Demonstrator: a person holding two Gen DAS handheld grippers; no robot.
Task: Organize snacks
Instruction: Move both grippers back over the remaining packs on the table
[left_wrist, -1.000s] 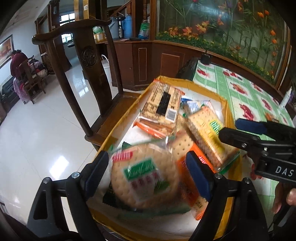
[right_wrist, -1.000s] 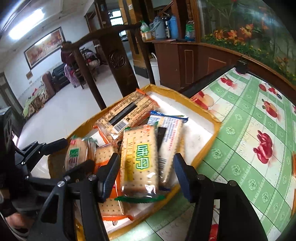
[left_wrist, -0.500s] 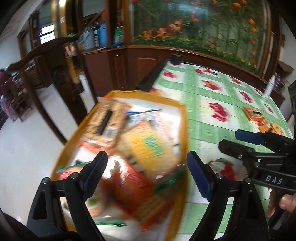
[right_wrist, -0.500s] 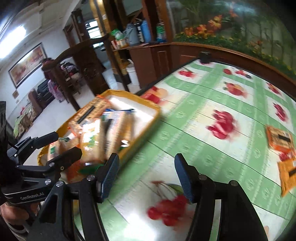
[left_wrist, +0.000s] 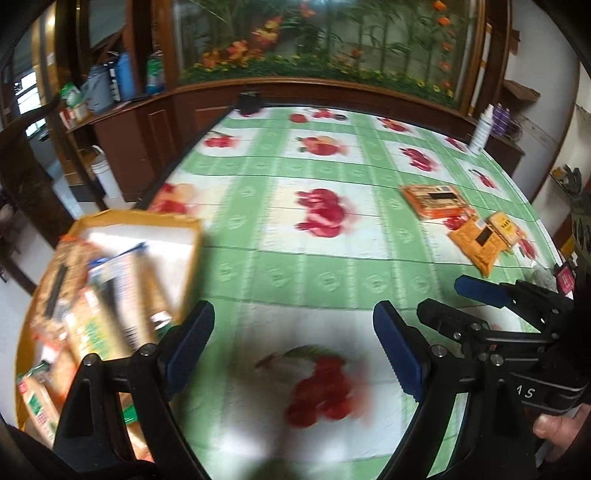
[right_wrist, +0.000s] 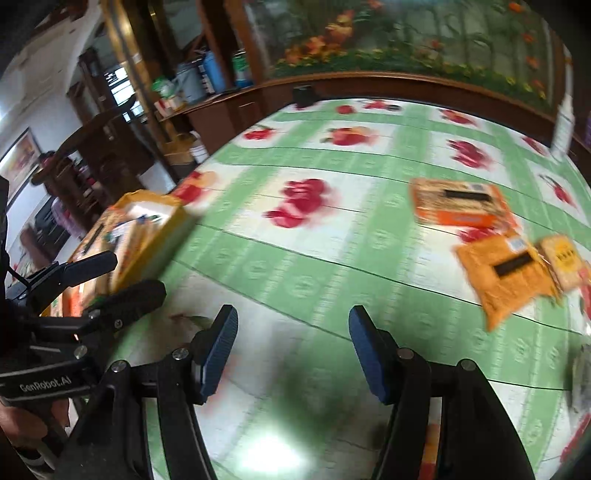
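Now your left gripper (left_wrist: 291, 343) hangs over the green fruit-print tablecloth (left_wrist: 295, 258) with its blue-padded jaws spread wide and nothing between them; only a printed cherry cluster lies beneath the gap. Your right gripper (right_wrist: 291, 345) is likewise wide open and empty above the same cloth, and in the left wrist view it appears as a black tool (left_wrist: 517, 325) to the right of the left one, its two fingers also apart. Taking the yellow box (left_wrist: 136, 218) as landmark: it sits at the table's left edge, holding a heap of biscuit packets (left_wrist: 92, 302), blurred so that their labels cannot be read. From the box, your left gripper is just to the right of its near corner, not touching it. Well apart from the box, across the cloth to the far right, lie the loose snacks: an orange packet with a black label (left_wrist: 432, 201), farther from you, and nearer to you an orange-yellow packet (left_wrist: 476, 242) with a smaller yellow packet (left_wrist: 504, 229) just beside or touching it; which, the blur hides. Beyond the box stand a dark wooden cabinet (left_wrist: 140, 140) and a white bucket (left_wrist: 105, 175) on the floor. A white bottle (left_wrist: 482, 129) stands at the far right edge of the table, well apart from the box.
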